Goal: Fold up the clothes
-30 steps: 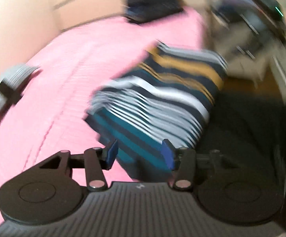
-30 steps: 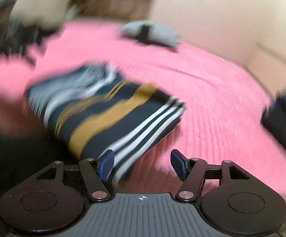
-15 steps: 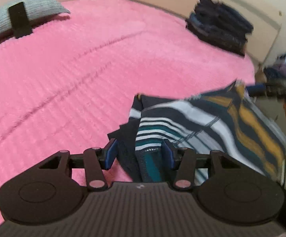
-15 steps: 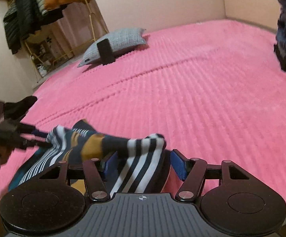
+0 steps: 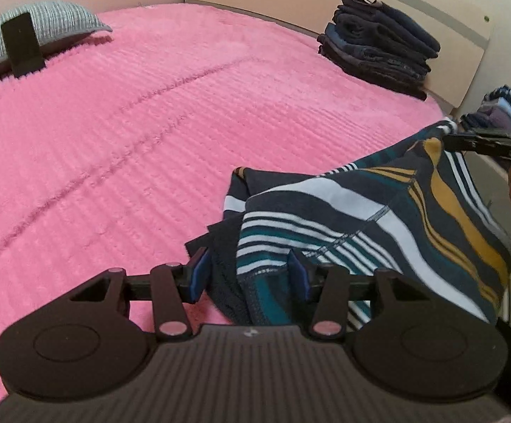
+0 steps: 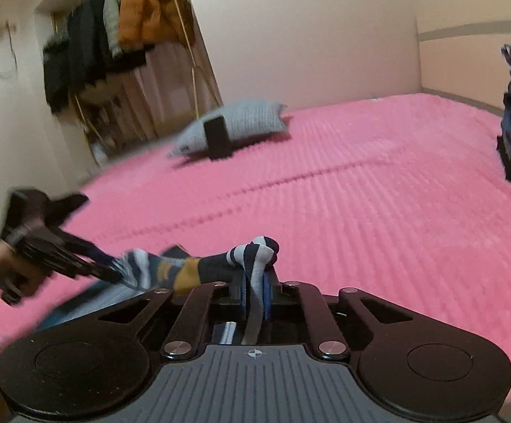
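Observation:
A striped garment (image 5: 361,211) in navy, white, teal and mustard hangs stretched between my two grippers over the near edge of the pink bed (image 5: 114,141). My left gripper (image 5: 249,275) is shut on a thick bunch of its teal-striped end. The right gripper (image 5: 447,137) shows at the right edge, holding the far corner up. In the right wrist view my right gripper (image 6: 254,289) has its jaws closing, and the pads pinch a white-and-navy fold of the garment (image 6: 184,268). There, a hand holds the left gripper (image 6: 110,271) on the other end.
A grey pillow (image 5: 43,31) with a black upright object (image 5: 22,44) against it lies at the bed's far left. A stack of dark folded clothes (image 5: 378,42) sits by the headboard. More clothes (image 5: 498,109) lie beyond the bed's right edge. Coats hang on a rack (image 6: 114,35).
The right jaws, open around the cloth half a second ago, have closed on it. The garment, folded a second ago, now hangs drawn out between both grippers.

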`<state>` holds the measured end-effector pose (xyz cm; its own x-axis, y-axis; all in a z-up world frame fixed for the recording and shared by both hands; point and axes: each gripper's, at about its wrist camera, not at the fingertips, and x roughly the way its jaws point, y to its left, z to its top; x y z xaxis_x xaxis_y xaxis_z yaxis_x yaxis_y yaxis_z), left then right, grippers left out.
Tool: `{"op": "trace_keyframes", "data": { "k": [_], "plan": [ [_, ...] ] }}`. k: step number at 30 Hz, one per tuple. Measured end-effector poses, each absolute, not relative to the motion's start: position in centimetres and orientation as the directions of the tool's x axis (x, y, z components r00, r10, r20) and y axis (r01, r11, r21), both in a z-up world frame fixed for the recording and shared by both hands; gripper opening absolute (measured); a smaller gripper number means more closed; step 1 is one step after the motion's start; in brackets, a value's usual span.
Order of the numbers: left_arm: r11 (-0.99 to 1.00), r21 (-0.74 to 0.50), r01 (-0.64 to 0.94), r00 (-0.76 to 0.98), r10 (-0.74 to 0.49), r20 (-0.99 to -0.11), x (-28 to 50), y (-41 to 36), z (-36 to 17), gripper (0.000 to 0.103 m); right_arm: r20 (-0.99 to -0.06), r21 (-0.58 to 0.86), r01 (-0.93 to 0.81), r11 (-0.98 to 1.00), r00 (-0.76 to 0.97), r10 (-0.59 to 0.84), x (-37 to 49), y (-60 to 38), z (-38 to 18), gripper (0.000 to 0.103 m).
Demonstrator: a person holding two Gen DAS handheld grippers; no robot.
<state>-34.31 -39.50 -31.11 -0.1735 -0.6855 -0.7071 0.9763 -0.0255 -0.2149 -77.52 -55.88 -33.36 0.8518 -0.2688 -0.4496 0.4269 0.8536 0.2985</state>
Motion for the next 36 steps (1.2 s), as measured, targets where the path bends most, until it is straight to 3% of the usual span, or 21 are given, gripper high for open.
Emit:
{"op": "trace_keyframes", "data": {
  "k": [5,7,10,12,14,18,20,25,32,34,35,36],
  "plan": [
    [-0.016,-0.314,0.949,-0.244,-0.668,-0.703,-33.5,-40.5,-31.9,0.039,-0.490,0.320,0.466,0.825,0.826,-0.277,-77.5,-56.6,-34.5,0.007],
    [-0.015,-0.350,0.937,-0.271,-0.665,-0.696,-33.3,-40.7,-32.0,0.019,-0.506,0.337,0.476,0.812,0.819,-0.270,-77.1,-57.0,-34.7,0.007],
    [-0.034,-0.291,0.956,-0.233,-0.693,-0.682,-34.4,-40.0,-31.1,0.010,-0.492,0.375,0.467,0.801,0.833,-0.254,-77.2,-57.3,-33.8,0.006],
    [-0.067,-0.195,0.979,-0.182,-0.722,-0.667,-35.9,-39.1,-29.8,0.010,-0.467,0.389,0.458,0.799,0.846,-0.257,-77.8,-57.3,-32.9,0.006],
    [-0.055,-0.220,0.974,-0.191,-0.719,-0.668,-35.4,-39.2,-29.7,0.010,-0.470,0.398,0.469,0.788,0.842,-0.265,-78.0,-57.5,-33.0,0.006],
    [-0.002,-0.304,0.953,-0.225,-0.678,-0.700,-34.0,-40.5,-31.7,0.014,-0.575,0.406,0.515,0.755,0.786,-0.227,-76.8,-58.7,-35.9,0.006],
    [0.013,-0.318,0.948,-0.227,-0.674,-0.703,-33.7,-40.8,-32.2,0.017,-0.568,0.433,0.521,0.736,0.791,-0.226,-77.0,-59.2,-36.2,0.006],
    [-0.020,-0.232,0.973,-0.178,-0.704,-0.688,-34.6,-40.3,-30.2,0.012,-0.521,0.403,0.521,0.753,0.806,-0.279,-77.2,-58.9,-34.2,0.006],
    [-0.039,-0.170,0.985,-0.153,-0.660,-0.736,-35.2,-42.5,-31.3,0.013,-0.622,0.419,0.572,0.705,0.746,-0.236,-76.7,-60.3,-37.0,0.007],
    [-0.009,-0.198,0.980,-0.155,-0.656,-0.739,-34.5,-42.1,-31.1,0.021,-0.629,0.436,0.598,0.672,0.737,-0.248,-77.2,-60.7,-36.5,0.020],
    [0.015,-0.201,0.980,-0.141,-0.658,-0.740,-34.1,-41.7,-30.9,0.024,-0.636,0.424,0.619,0.661,0.723,-0.269,-77.5,-60.6,-36.2,0.050],
    [0.040,-0.194,0.980,-0.119,-0.660,-0.742,-33.8,-41.4,-30.6,0.028,-0.646,0.385,0.647,0.658,0.698,-0.309,-77.9,-60.2,-35.6,0.059]
  ]
}}
